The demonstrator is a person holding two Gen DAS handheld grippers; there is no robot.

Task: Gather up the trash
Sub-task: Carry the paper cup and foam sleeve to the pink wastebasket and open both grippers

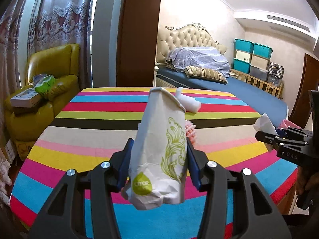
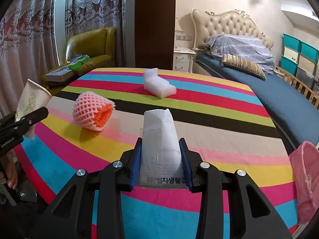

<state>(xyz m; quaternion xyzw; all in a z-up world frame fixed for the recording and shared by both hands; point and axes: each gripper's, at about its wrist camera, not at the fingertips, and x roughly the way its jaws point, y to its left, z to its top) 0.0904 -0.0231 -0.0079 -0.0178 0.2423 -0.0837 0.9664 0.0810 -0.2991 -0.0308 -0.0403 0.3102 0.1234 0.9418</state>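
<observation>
On the left, a crumpled paper cup (image 1: 159,149) clamped between the blue pads of the left gripper (image 1: 158,155), held above the striped table (image 1: 95,123), hiding most of the pink foam net (image 2: 92,112) and part of the white foam piece (image 2: 158,84) lying farther back. To the right, a flat white packet (image 2: 161,149) squeezed tight in the right gripper (image 2: 161,155). At the far right edge, a pink bag (image 2: 305,179), cut off, contents not visible.

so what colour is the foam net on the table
Pink outside, orange inside foam net; clearest in the right wrist view.
</observation>
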